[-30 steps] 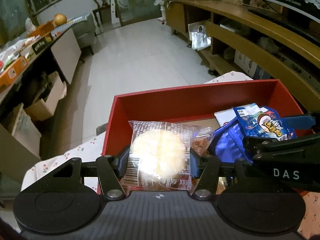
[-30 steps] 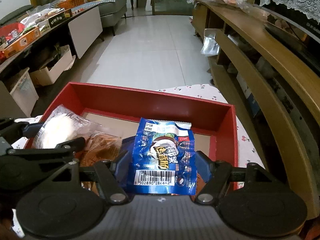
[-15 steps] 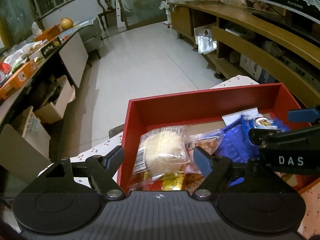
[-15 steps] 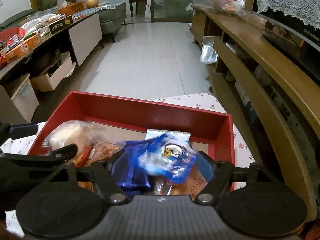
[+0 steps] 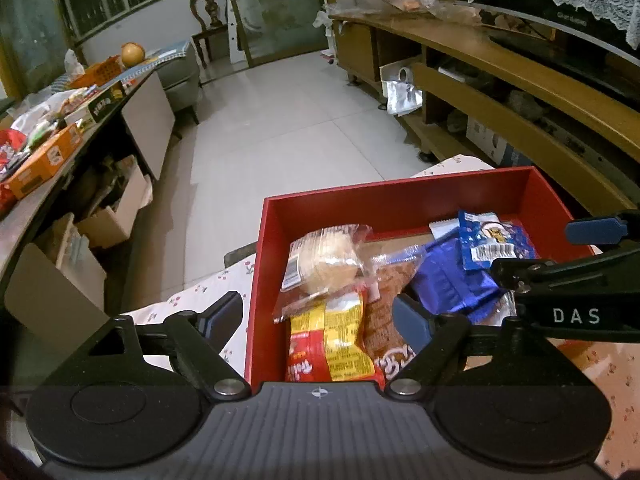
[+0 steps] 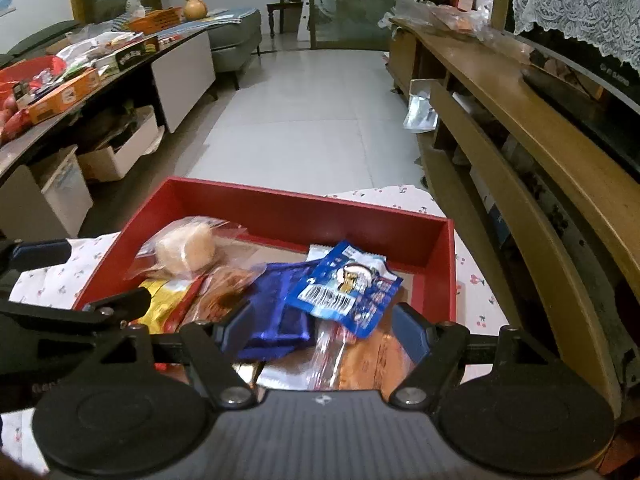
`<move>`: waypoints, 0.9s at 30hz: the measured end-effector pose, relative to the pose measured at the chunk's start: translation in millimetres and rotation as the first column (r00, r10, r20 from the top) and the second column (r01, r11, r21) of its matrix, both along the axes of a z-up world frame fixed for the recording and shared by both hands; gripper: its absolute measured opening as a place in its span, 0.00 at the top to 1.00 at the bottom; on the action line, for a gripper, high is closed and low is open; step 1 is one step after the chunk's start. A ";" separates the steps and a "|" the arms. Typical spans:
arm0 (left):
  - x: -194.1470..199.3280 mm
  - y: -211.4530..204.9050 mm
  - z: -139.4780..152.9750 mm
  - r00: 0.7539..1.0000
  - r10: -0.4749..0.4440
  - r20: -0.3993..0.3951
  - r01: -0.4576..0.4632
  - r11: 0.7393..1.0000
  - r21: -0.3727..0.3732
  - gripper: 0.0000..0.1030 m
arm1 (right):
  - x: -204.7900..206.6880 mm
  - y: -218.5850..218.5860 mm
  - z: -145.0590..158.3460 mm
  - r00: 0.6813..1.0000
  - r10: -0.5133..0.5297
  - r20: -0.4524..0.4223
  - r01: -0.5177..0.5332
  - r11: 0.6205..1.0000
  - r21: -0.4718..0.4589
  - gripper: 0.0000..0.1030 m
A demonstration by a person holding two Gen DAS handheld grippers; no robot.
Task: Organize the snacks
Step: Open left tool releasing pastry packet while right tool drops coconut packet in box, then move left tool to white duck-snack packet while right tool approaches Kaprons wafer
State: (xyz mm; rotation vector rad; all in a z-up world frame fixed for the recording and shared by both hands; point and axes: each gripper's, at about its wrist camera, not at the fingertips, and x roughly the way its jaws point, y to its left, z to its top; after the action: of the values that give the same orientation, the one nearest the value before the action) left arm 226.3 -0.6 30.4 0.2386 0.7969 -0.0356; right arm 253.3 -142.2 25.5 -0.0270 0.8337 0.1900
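Both grippers are wide apart and hold nothing. The left gripper (image 5: pixel 318 318) hangs over the near left side of the red box (image 5: pixel 396 196), and the right gripper (image 6: pixel 320 330) over its near right side. The snacks lie inside the box: a bun (image 5: pixel 326 260) at the left, a yellow bag (image 5: pixel 330 344) nearer, a blue pack (image 6: pixel 346 288) on a purple pack (image 6: pixel 276 312) at the right

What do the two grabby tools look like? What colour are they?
Both tools are black. The left tool and right tool each have two blue fingertip pads, thin black linkage bars with silver screws, two round discs and a ribbed grey base. White letters "DAS" mark the right tool's side. No cables or sleeves show.
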 end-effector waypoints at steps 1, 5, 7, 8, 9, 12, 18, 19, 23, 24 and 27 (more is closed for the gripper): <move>-2.8 0.2 0.3 1.000 -0.002 -0.001 0.002 1.000 0.001 0.16 | -3.6 0.2 0.5 1.000 0.004 -0.002 -0.004 1.000 -0.001 0.18; -14.9 5.3 -1.5 1.000 0.003 -0.020 -0.004 1.000 -0.020 0.16 | -18.6 2.4 0.1 1.000 0.022 -0.018 -0.022 1.000 -0.013 0.18; -21.2 7.3 -5.3 0.999 -0.004 -0.048 0.002 0.999 -0.050 0.15 | -26.7 1.8 -0.7 0.999 0.025 -0.030 -0.025 0.999 -0.021 0.18; -25.4 8.8 -8.4 0.998 -0.011 -0.067 0.006 0.998 -0.070 0.15 | -30.6 0.7 -0.9 0.999 0.024 -0.035 -0.024 0.999 -0.024 0.18; -28.1 8.7 -11.3 0.996 -0.020 -0.084 0.012 0.996 -0.089 0.15 | -33.9 -1.0 -1.0 0.999 0.022 -0.038 -0.023 0.999 -0.026 0.18; -33.0 2.8 -25.8 0.988 -0.047 -0.144 0.028 0.991 -0.133 0.15 | -43.4 -8.4 -0.8 0.999 0.011 -0.050 -0.012 1.000 -0.024 0.18; -30.3 -11.5 -54.3 0.970 -0.068 -0.233 0.027 0.984 -0.173 0.16 | -52.8 -21.3 -1.2 0.998 -0.003 -0.063 0.003 1.000 -0.007 0.18; -28.6 -12.7 -56.5 0.969 -0.063 -0.238 0.018 0.982 -0.187 0.16 | -53.1 -22.2 -1.4 0.998 -0.001 -0.065 0.000 1.000 -0.005 0.18; -17.9 -25.1 -66.1 0.969 -0.053 -0.242 0.008 0.983 -0.184 0.16 | -50.6 -25.6 -2.6 0.997 0.002 -0.075 -0.001 1.000 0.011 0.18; -16.1 -27.4 -69.0 0.967 -0.046 -0.250 0.000 0.984 -0.179 0.15 | -50.1 -26.2 -2.9 0.997 0.002 -0.078 -0.001 1.000 0.016 0.18; -18.6 -23.6 -74.6 0.962 -0.043 -0.269 -0.008 0.982 -0.188 0.15 | -50.3 -27.2 -2.1 0.997 0.011 -0.079 -0.009 1.000 0.021 0.18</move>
State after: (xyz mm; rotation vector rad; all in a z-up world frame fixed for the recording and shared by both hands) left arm 207.8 -24.2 -44.2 0.0619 1.0587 -0.1623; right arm 203.0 -169.4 23.4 -0.0049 0.9102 0.2102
